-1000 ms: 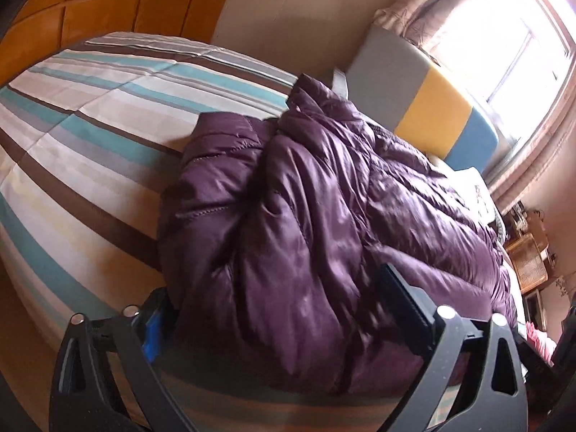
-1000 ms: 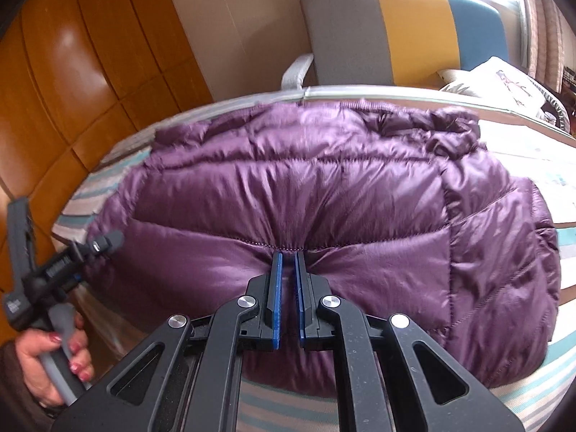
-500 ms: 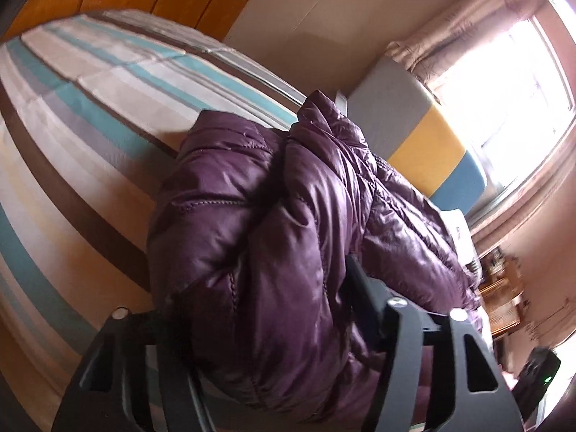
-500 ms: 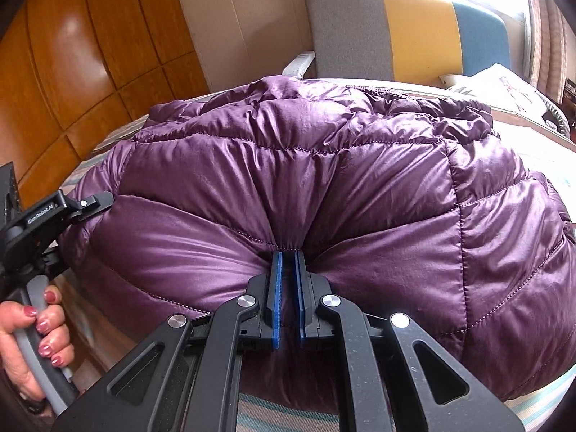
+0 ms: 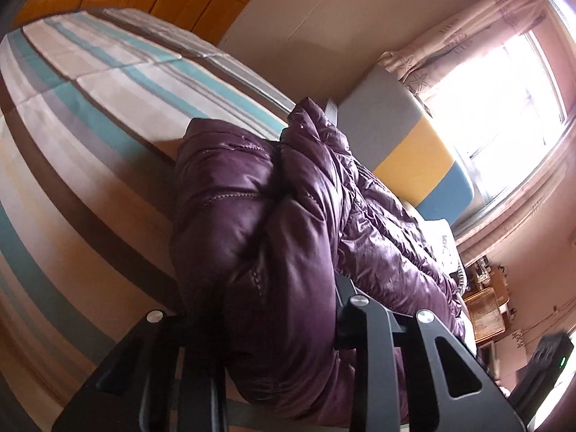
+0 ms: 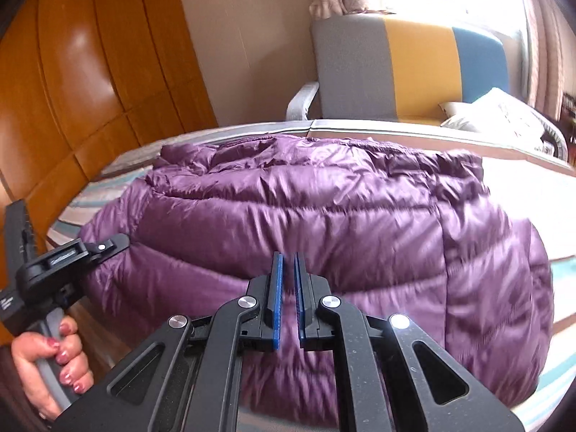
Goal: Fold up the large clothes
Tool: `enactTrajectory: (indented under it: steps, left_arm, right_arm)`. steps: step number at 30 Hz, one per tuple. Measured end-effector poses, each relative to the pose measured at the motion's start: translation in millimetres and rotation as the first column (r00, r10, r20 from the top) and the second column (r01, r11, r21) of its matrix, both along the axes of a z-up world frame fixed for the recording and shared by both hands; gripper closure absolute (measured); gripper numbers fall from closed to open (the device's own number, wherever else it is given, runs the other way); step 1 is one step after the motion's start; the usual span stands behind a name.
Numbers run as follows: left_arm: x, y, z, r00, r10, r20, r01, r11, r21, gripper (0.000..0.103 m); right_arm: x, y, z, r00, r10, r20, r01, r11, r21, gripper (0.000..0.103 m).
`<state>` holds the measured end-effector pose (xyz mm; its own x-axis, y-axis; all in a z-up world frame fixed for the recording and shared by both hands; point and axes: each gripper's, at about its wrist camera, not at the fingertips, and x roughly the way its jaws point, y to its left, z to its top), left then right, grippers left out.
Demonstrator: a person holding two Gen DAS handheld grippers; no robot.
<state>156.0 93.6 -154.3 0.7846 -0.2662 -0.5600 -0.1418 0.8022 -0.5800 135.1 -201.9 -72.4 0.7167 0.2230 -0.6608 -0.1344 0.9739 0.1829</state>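
Left wrist: left gripper, jaws just closed, clamped on a thick bunch of purple puffer jacket bulging ahead. Right wrist: right gripper pinched together, seemingly empty, jacket spread beyond on striped bed. Probably mid-fold; next, carrying gripped edge across.

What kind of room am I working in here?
Most likely a bedroom: a bed with a striped cover carrying the purple puffer jacket, a wooden headboard, and a curtained window.
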Motion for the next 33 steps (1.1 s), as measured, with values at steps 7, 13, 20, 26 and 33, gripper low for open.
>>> enactTrajectory:
  steps: [7,13,20,26,33]
  left_arm:
    - [-4,1,7,0.999,-0.012,0.038,0.012,1.0,-0.001,0.077]
    - [-10,-7,31,0.994,-0.005,0.107,0.002,0.999,0.032,0.078]
    - [-19,-22,58,0.983,-0.026,0.181,0.004,0.992,0.123,0.079]
    - [-27,-39,75,0.973,-0.051,0.223,0.015,0.987,0.163,0.079]
    - [-39,-71,105,0.95,-0.102,0.294,0.015,0.959,0.283,0.079]
  right_arm:
    - [36,3,-35,0.993,0.006,-0.115,-0.006,1.0,-0.004,0.097]
    - [31,-2,-40,0.996,0.006,-0.089,-0.004,1.0,0.014,0.097]
    - [-20,-21,-18,0.999,-0.016,-0.031,0.02,0.99,0.139,0.097]
    - [-24,-13,-41,0.996,-0.011,-0.084,0.021,0.992,0.121,0.097]
    - [-47,-52,-7,0.989,-0.149,0.001,0.146,0.972,0.183,0.097]
